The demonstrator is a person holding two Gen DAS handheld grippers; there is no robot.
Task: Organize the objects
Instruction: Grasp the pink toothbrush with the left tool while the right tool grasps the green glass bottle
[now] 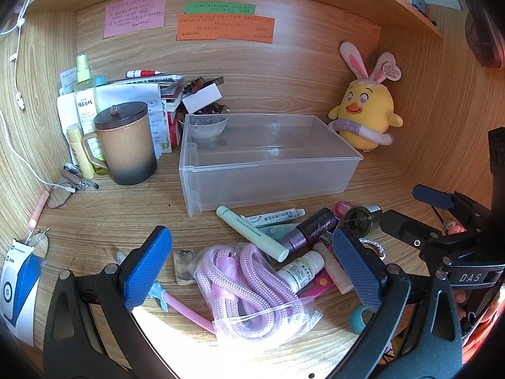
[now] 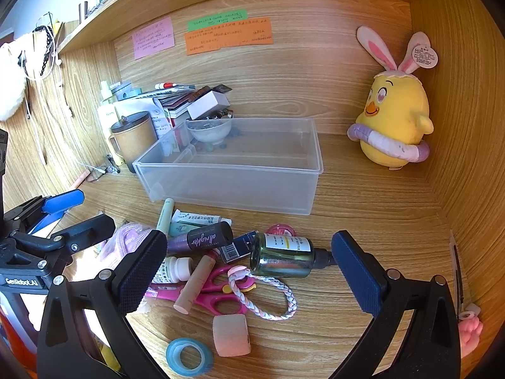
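A clear plastic bin (image 1: 268,161) (image 2: 233,170) stands empty on the desk. In front of it lies a heap of small items: a bagged pink rope (image 1: 252,287), a mint tube (image 1: 252,232) (image 2: 164,214), a purple tube (image 1: 311,229) (image 2: 202,238), a white bottle (image 1: 301,270) (image 2: 173,270), a dark green bottle (image 2: 284,254) (image 1: 361,219), pink scissors (image 2: 217,297), a braided loop (image 2: 265,297). My left gripper (image 1: 249,268) is open above the rope bag. My right gripper (image 2: 249,271) is open, over the scissors and green bottle. Neither holds anything.
A lidded brown mug (image 1: 126,145), bottles and papers stand at the back left. A yellow chick plush (image 1: 367,117) (image 2: 394,120) sits at the back right. A blue tape roll (image 2: 189,357) and a pink sponge block (image 2: 230,334) lie near the front. Wooden walls enclose the desk.
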